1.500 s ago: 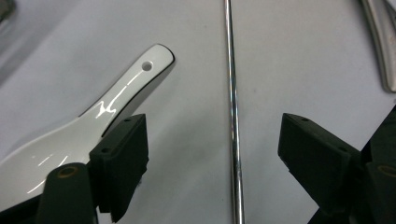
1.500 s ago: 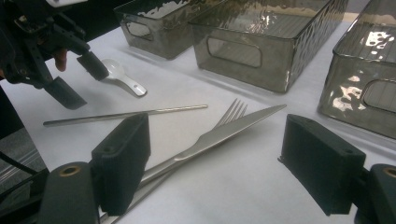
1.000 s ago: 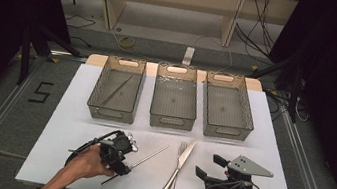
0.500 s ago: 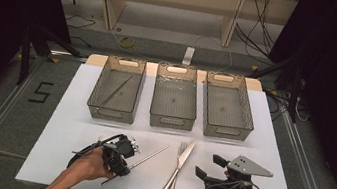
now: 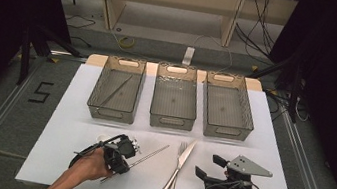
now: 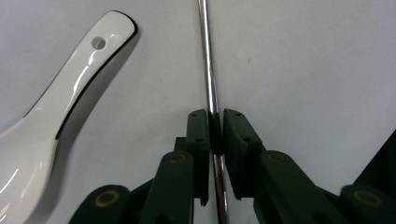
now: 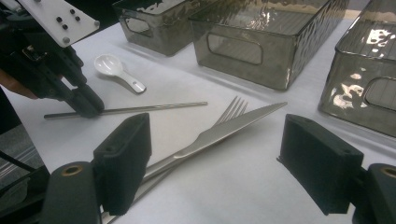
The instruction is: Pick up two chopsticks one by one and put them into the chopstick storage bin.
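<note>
The left claw (image 5: 118, 160) had just been closing and its pads now pinched a metal chopstick (image 6: 208, 70) lying on the white bench (image 5: 268, 155), near-left, just right of a white spoon (image 6: 56, 121). The right claw (image 5: 210, 167) stood wide, empty, near-right beside the knife (image 7: 224, 130) and fork (image 7: 232, 110).

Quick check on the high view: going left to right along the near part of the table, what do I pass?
left gripper shut on the metal chopstick → fork and knife, lying crossed, so their order is unclear → right gripper, jaws open and empty.
</note>
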`<control>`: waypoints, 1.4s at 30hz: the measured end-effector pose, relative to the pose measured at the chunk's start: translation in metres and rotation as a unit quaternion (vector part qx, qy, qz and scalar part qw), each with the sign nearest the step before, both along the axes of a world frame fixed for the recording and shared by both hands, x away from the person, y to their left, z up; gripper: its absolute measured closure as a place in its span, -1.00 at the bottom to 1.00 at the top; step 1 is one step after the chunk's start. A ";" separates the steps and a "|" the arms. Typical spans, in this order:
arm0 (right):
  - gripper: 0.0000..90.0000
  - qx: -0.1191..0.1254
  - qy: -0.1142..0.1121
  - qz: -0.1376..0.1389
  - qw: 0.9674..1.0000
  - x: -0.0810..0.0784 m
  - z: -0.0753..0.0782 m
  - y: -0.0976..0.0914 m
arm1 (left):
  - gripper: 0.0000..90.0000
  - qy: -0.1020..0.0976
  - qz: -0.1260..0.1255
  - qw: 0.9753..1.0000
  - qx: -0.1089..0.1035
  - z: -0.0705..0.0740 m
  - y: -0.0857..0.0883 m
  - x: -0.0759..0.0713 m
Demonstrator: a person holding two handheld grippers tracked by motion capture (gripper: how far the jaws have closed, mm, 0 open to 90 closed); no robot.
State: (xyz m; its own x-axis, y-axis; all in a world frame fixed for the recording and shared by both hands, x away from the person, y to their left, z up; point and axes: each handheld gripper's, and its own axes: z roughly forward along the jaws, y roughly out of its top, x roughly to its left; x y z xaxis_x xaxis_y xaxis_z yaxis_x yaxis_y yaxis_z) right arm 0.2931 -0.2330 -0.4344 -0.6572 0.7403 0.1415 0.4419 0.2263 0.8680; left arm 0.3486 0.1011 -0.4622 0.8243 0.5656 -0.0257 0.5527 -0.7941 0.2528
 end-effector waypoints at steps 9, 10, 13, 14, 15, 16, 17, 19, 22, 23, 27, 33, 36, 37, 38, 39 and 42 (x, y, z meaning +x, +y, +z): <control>-0.43 0.002 0.001 -0.001 1.000 0.000 0.000 0.000 | 0.88 0.001 0.002 1.000 -0.002 0.000 0.001 0.000; -0.43 0.002 0.001 -0.001 1.000 0.000 0.000 0.000 | 0.88 0.002 0.001 1.000 -0.003 0.000 0.001 0.001; -0.43 0.003 0.001 0.000 1.000 0.000 0.000 0.000 | 0.88 0.004 -0.001 1.000 -0.006 0.001 0.002 0.001; -0.43 0.004 0.001 -0.001 1.000 0.000 0.001 0.000 | 0.88 0.004 -0.001 1.000 -0.006 0.001 0.002 0.001; -0.43 0.004 0.001 -0.001 1.000 0.000 0.001 0.000 | 0.88 0.003 -0.001 1.000 -0.006 0.001 0.003 0.001; -0.43 0.004 0.001 -0.001 1.000 0.000 0.001 0.000 | 0.88 0.002 0.000 1.000 -0.009 0.002 0.003 0.002; -0.43 0.004 0.001 -0.001 1.000 0.000 0.001 0.000 | 0.88 0.003 0.000 1.000 -0.012 0.003 0.004 0.002; -0.43 0.005 0.002 -0.002 1.000 0.000 0.001 0.000 | 0.88 0.003 0.001 1.000 -0.018 0.006 0.007 0.003; -0.43 0.005 0.002 -0.001 1.000 0.000 0.001 0.000 | 0.88 0.000 0.003 1.000 -0.028 0.012 0.010 0.004; -0.43 0.005 0.002 -0.001 1.000 0.000 0.001 0.000 | 0.88 0.000 0.002 1.000 -0.031 0.015 0.012 0.004; -0.43 0.007 0.002 -0.002 1.000 0.000 0.000 -0.001 | 0.88 -0.005 0.007 0.999 -0.049 0.023 0.017 0.005; -0.43 0.007 0.003 -0.004 1.000 0.001 0.000 -0.001 | 0.88 -0.017 0.009 0.997 -0.072 0.036 0.022 0.004; -0.43 0.007 0.003 -0.004 1.000 0.001 0.000 -0.001 | 0.88 -0.024 0.012 0.996 -0.085 0.044 0.027 0.005; -0.43 0.007 0.003 -0.004 1.000 0.001 0.000 -0.002 | 0.88 -0.031 0.015 0.995 -0.093 0.048 0.029 0.006; -0.43 0.007 0.004 -0.004 1.000 0.001 0.000 -0.002 | 0.88 -0.034 0.017 0.994 -0.100 0.053 0.031 0.006; -0.43 0.007 0.004 -0.004 1.000 0.001 0.000 -0.002 | 0.88 -0.038 0.020 0.993 -0.108 0.057 0.033 0.007; -0.43 0.007 0.004 -0.005 1.000 0.001 -0.001 -0.002 | 0.88 -0.058 0.032 0.989 -0.131 0.069 0.042 0.014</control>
State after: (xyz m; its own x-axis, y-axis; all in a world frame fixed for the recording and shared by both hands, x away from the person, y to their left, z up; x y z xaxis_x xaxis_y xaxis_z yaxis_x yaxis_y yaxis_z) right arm 0.2945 -0.2352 -0.4349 -0.6489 0.7445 0.1570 0.4515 0.2106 0.8671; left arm 0.3623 0.1428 -0.3936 0.7930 0.6031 -0.0866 0.5552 -0.6568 0.5103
